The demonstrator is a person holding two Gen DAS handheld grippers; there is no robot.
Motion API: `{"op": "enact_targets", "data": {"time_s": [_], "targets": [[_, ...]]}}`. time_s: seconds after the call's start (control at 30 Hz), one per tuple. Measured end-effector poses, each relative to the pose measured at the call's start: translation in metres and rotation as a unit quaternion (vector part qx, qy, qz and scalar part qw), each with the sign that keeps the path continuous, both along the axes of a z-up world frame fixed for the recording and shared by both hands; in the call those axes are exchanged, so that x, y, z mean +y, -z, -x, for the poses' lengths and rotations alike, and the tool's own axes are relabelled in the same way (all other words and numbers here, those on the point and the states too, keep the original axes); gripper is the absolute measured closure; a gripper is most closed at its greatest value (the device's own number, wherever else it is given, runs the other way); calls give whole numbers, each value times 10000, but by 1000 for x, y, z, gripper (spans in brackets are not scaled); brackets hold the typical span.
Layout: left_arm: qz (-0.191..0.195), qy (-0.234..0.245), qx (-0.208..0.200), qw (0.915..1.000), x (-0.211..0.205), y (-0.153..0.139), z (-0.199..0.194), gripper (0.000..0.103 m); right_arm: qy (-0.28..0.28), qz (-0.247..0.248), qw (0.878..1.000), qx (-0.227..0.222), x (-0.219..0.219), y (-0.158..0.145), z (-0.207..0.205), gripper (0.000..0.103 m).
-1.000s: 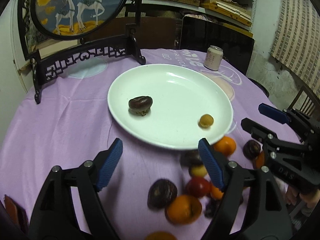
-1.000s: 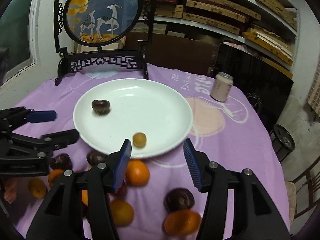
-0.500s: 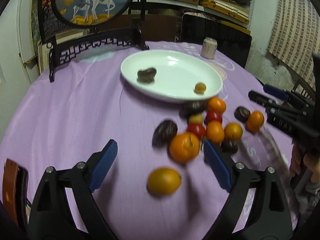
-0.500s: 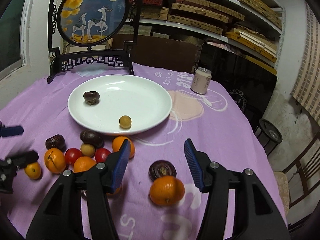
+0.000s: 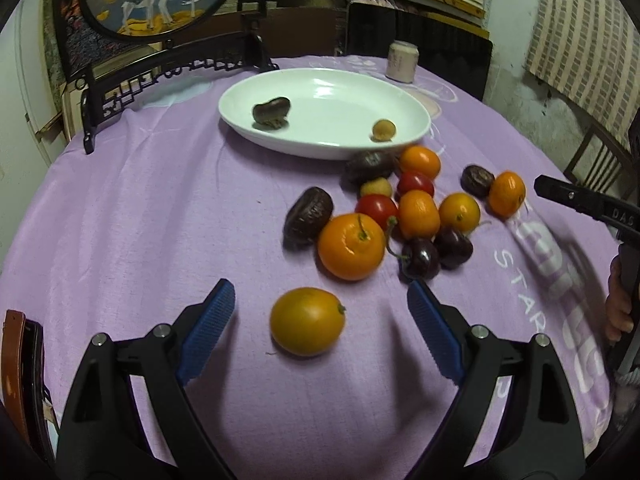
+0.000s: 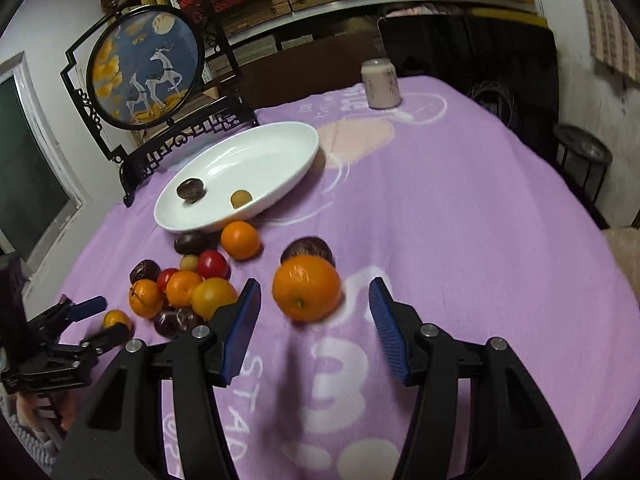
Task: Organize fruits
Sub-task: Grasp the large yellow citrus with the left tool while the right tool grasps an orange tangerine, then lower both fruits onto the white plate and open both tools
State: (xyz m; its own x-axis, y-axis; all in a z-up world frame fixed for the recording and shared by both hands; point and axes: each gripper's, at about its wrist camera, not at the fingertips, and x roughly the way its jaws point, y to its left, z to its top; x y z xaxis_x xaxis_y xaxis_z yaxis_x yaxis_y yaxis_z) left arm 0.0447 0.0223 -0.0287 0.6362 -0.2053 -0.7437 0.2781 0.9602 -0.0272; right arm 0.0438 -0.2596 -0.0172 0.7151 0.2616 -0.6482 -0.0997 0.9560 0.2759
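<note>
A white plate holds a dark fruit and a small yellow fruit. A pile of oranges, red tomatoes and dark fruits lies in front of it on the purple cloth. My left gripper is open, with a yellow-orange fruit lying between its blue pads. My right gripper is open around a large orange, with a dark fruit just behind it. The plate also shows in the right wrist view.
A black carved stand with a round deer picture stands behind the plate. A drink can stands at the table's far side. A brown object lies at the near left edge. Shelves and a chair surround the table.
Both grippers have pulled back from the plate toward the near side of the table. The yellow-orange fruit now lies between the left pads, and the large orange between the right pads.
</note>
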Motion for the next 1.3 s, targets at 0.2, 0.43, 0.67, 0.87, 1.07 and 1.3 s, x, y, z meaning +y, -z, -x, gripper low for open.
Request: {"op": "enact_targets", "data": {"time_s": [0.2, 0.43, 0.67, 0.87, 1.07, 1.3], "targets": [[-185, 70, 184, 9996, -7, 11, -6, 14, -332, 497, 9981, 166, 24, 9, -5, 47], [-180, 102, 290, 9994, -7, 16, -11, 46, -337, 1015, 9940, 242, 38, 17, -29, 49], [-24, 51, 247, 9997, -2, 12, -11, 64, -261, 1149, 9929, 174, 35, 18, -28, 59], [17, 46, 37, 10000, -2, 3, -4, 64, -269, 1135, 9932, 30, 36, 12, -19, 59], [175, 70, -198, 9996, -3, -23, -15, 64, -425, 916, 9946, -222, 41, -12, -15, 59], [232, -8, -279, 9993, -18, -45, -78, 64, -620, 1190, 9904, -326, 71, -35, -59, 59]]}}
